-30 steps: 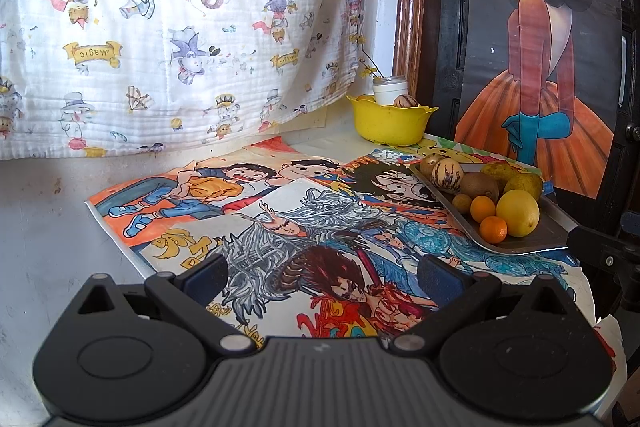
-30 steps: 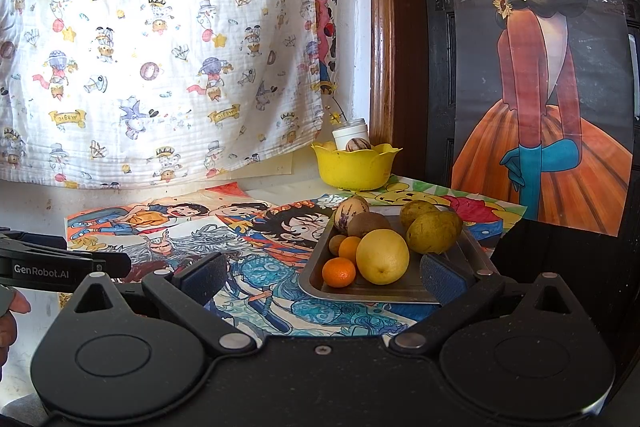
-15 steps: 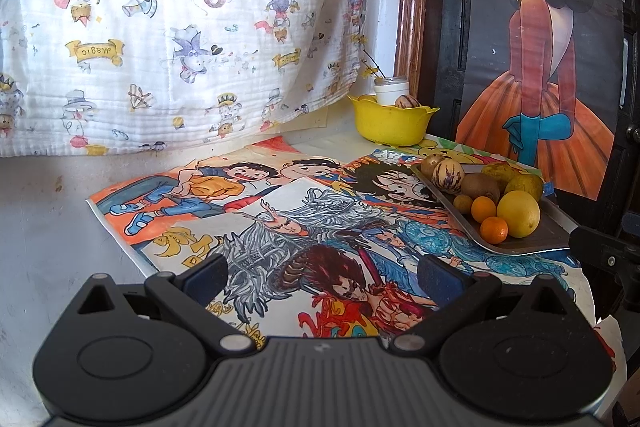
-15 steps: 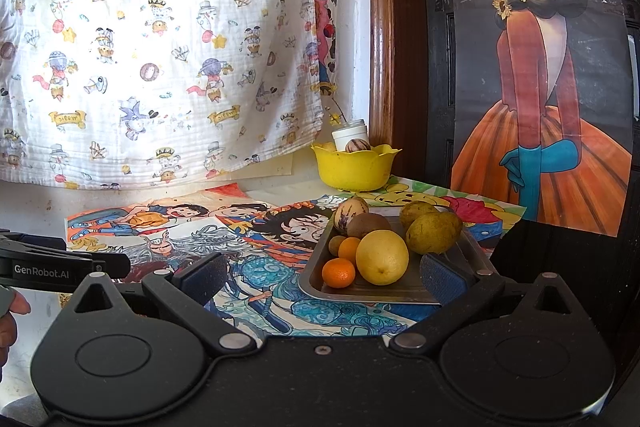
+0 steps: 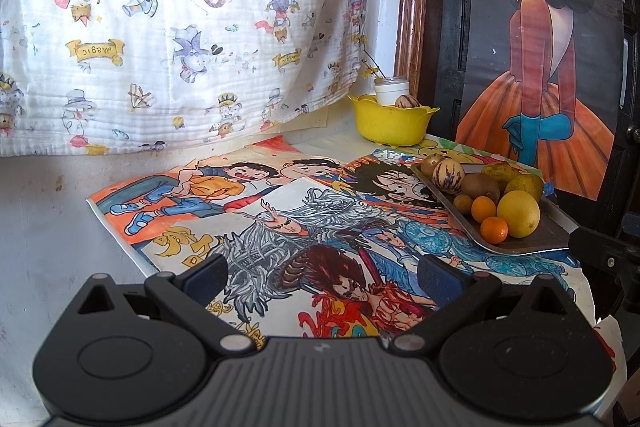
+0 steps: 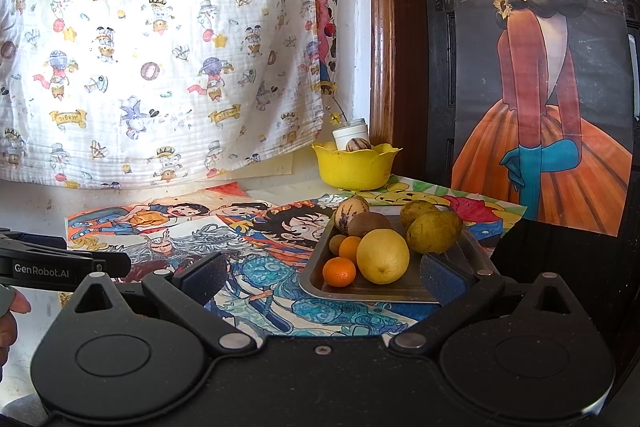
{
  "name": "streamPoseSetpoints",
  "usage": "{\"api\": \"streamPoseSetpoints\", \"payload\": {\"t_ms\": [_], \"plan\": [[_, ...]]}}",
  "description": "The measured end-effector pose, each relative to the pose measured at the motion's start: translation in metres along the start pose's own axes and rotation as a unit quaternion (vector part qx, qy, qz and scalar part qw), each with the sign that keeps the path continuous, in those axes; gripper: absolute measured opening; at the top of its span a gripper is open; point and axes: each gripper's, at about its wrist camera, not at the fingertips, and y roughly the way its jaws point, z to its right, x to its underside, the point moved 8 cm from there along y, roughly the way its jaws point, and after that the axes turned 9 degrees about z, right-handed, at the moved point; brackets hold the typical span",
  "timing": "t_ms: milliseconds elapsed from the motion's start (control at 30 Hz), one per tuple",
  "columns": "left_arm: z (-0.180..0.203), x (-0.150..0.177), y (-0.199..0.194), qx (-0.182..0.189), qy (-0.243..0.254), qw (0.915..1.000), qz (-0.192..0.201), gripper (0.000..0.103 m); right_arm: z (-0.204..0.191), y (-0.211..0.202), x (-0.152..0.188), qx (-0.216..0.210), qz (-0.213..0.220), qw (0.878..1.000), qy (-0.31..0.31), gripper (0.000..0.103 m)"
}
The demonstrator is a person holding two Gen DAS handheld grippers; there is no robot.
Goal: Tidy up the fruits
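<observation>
**On the tray, fruit piled; both grippers held back, empty**

On the metal tray [image 6: 400,293] most fruit is grouped: a lemon [image 6: 383,256], two small oranges [image 6: 339,271], a kiwi [image 6: 369,223], two green pears [image 6: 434,231], a striped pepino [image 6: 351,209] and a small brownish fruit, type not told. Another striped fruit is seen in the yellow bowl [image 6: 354,167] at the back, beside a white jar [image 6: 351,133]. Bowl and tray are set well apart on the drawing-covered table [image 5: 48,247].

The left gripper [image 5: 322,273] is held over the drawings, jaws spread, nothing between them. The right gripper [image 6: 324,277] is aimed at the tray, jaws also spread and empty, the right pad just near the tray's front edge.

Step judged: between picks. The scene fits either fruit being moved from tray to bowl or the reverse; which one is not settled. A grasp on round, rollable fruit would be called for.

Writing read: "GenRobot.AI" on the left gripper's side; "magic", mirrored, on the hanging printed cloth [image 5: 180,27].
</observation>
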Motion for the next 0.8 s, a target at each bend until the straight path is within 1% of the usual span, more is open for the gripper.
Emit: {"api": "streamPoseSetpoints", "payload": {"t_ms": [800], "plan": [[-0.0007,0.0012,-0.0002,0.001,-0.002,1.0000,-0.002,0.103,-0.0005,-0.0002,0.0003,0.000,0.000,1.000,0.000,0.103]]}}
